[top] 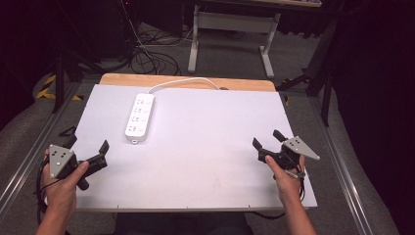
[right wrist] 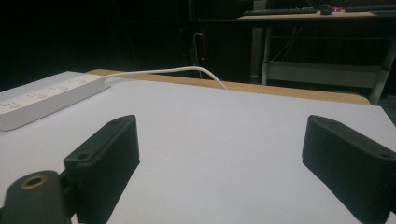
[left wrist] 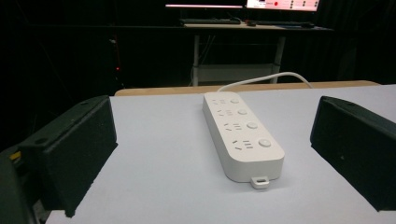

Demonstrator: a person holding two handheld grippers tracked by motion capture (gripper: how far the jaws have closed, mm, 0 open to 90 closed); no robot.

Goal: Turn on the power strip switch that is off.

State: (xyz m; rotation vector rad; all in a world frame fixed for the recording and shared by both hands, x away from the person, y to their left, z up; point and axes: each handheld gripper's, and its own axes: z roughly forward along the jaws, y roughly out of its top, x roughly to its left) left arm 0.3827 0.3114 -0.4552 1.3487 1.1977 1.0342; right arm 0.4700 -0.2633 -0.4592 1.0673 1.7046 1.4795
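A dim room with a grey carpeted floor (top: 235, 54) surrounds the scene, its walls and corners lost in darkness. At the far side stands a white-legged desk (top: 230, 24), with black cables (top: 147, 58) tangled on the floor to its left.

In the middle sits the counter (top: 205, 161), a wide, flat white board with a strip of pale wood showing along its far edge. Most of its surface is bare.

On the far left part of the counter lies a white rectangular plastic power strip (top: 139, 116) with four sets of sockets and round buttons, lengthwise toward the person, a small hanging tab at its near end. Its white cable (top: 183, 81) curves off the far end and runs right along the wooden edge. Nothing lies between the power strip and either tool.

At the near left corner, the person's left hand holds the left tool (top: 90, 147), black with a grey three-cornered plate on top. Its jaws are spread wide and grasp nothing; in the left gripper view the power strip sits ahead between them, well apart from both.

At the near right edge, the right hand holds the right tool (top: 266, 139), likewise released, jaws wide and nothing between them. It is well apart from the power strip, which lies far off to its left in the right gripper view.
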